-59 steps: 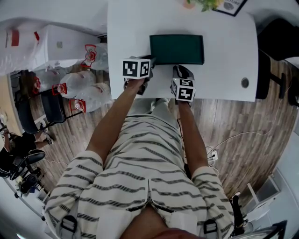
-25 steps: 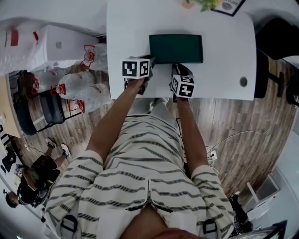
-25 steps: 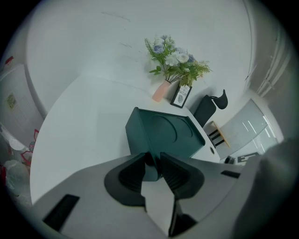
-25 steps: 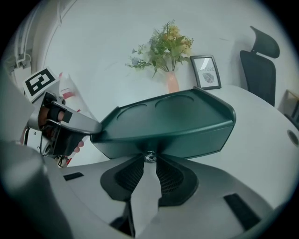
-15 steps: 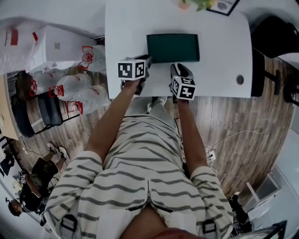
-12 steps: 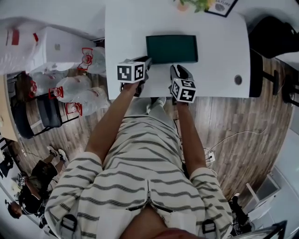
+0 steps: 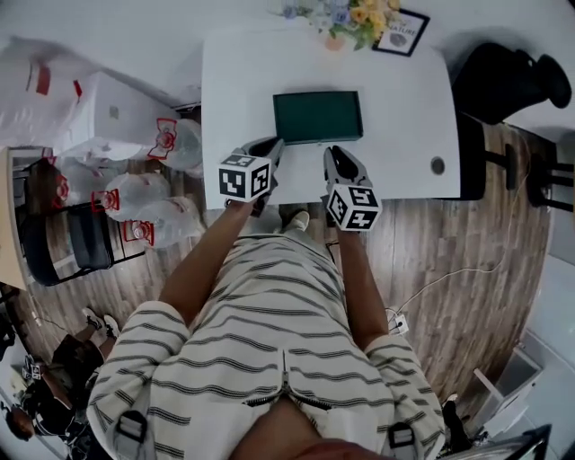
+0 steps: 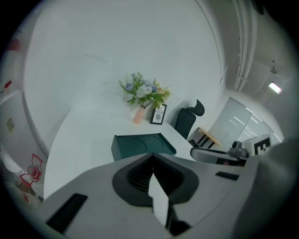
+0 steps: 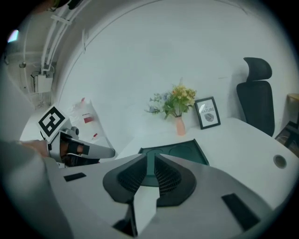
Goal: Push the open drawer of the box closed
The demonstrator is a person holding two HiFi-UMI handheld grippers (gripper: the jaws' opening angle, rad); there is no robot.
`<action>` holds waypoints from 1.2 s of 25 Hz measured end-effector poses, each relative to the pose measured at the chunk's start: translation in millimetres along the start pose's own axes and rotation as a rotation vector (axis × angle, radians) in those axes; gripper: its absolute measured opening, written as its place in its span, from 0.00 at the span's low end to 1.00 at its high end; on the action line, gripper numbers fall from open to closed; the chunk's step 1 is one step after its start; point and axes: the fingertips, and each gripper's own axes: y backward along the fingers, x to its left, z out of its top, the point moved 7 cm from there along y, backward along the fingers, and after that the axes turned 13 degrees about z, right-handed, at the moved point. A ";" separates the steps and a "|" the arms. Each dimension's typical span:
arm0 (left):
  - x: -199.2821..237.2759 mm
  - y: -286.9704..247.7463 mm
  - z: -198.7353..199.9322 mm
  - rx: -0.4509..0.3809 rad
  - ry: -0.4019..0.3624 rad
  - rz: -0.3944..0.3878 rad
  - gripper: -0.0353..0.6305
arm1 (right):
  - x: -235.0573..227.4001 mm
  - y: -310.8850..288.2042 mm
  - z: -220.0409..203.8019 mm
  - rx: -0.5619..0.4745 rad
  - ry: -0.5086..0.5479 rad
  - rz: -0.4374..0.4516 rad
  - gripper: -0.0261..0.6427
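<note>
A flat dark green box (image 7: 318,117) lies on the white table (image 7: 235,85); its near face (image 8: 133,150) looks flush, with no drawer sticking out. My left gripper (image 7: 272,147) hangs above the table's near edge, short of the box's left corner. Its jaws (image 8: 153,158) have just closed and are shut on nothing. My right gripper (image 7: 333,158) hovers short of the box's right part. Its jaws (image 9: 150,162) have just been closing and keep a narrow gap with nothing in it. Neither gripper touches the box (image 9: 176,152).
A vase of flowers (image 7: 345,16) and a small framed picture (image 7: 402,32) stand at the table's far edge. A cable hole (image 7: 437,166) sits near the right end. A black chair (image 7: 503,81) stands to the right, plastic bags (image 7: 153,180) on the floor at left.
Both grippers have drawn back from the box toward the person and risen. The left jaws have shut. The head view has shifted, so the vase and picture now show.
</note>
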 end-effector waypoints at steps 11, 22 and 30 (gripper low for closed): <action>-43.8 57.8 19.6 -0.270 -0.153 -0.072 0.06 | 46.3 46.3 38.8 -0.151 0.093 0.032 0.04; -61.8 73.1 19.8 -0.388 -0.239 -0.091 0.06 | 53.3 66.3 46.5 -0.235 0.107 0.034 0.05; -63.0 73.6 22.8 -0.413 -0.243 -0.093 0.06 | 45.7 70.8 50.9 -0.248 0.100 0.020 0.05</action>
